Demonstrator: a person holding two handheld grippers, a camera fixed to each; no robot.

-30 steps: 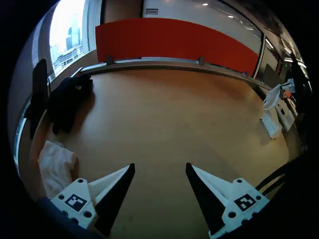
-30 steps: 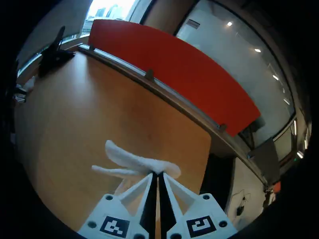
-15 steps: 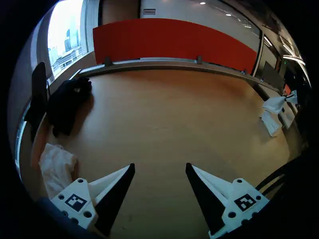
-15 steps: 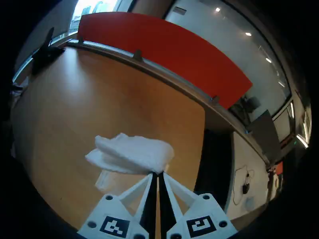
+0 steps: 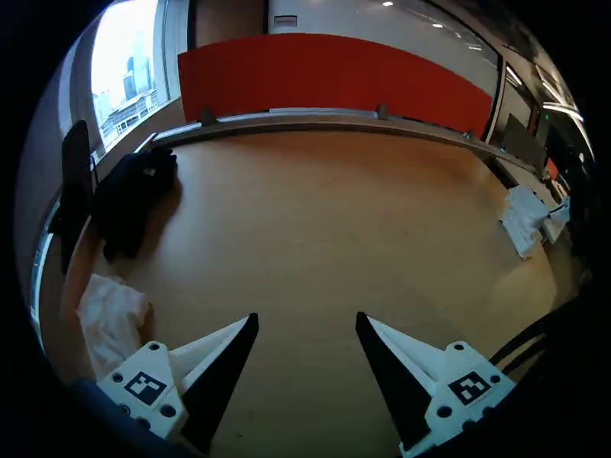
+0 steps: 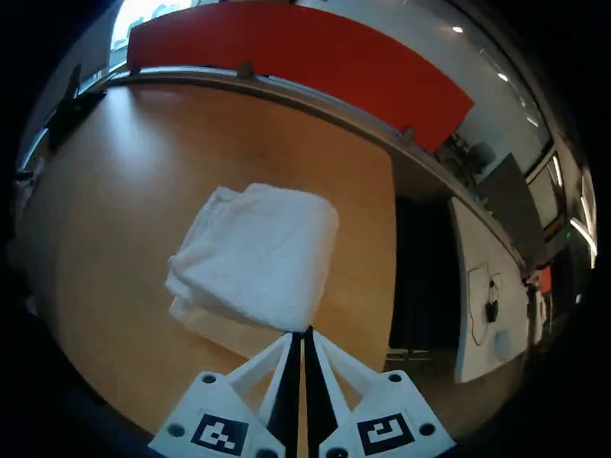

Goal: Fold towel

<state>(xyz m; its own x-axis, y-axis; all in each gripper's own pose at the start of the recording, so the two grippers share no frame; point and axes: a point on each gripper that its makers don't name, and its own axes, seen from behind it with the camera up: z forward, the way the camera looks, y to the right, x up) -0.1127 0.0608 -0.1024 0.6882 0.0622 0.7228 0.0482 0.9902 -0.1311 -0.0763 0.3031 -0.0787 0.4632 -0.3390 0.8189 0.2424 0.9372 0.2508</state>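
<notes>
Closure marks the right tongs (image 6: 303, 341): the two fingers meet with no gap, and the near edge of the thick white terry-cloth towel (image 6: 260, 252) runs straight into their tips, so I judge them clamped on that edge. Holding by the edge makes sense for a fold, since it lets the upper layer be carried over and laid flat on the layer beneath, a strip of which peeks out at the lower left of the bundle. The towel looks already doubled into a plump, roughly square pad, with soft rounded folds on its far side and no loose corners trailing. The fold seems close to done, with only the release and perhaps a smoothing left. The left tongs (image 5: 305, 336) stand wide open and hold nothing, hovering over bare wood well apart from the towel, probably parked clear so as not to drag the cloth. Both work over a pale wooden worktop (image 6: 114, 191). The towel rests on it on the near side of the long red partition panel (image 6: 305, 53), toward the end of that panel where the worktop stops. In the left gripper view the towel (image 5: 525, 217) shows small and white below that same end. Toward the panel's opposite end lie a crumpled white cloth (image 5: 111, 320), nearest, and a black fabric heap (image 5: 130, 198) closer to the panel, both out of the way.
</notes>
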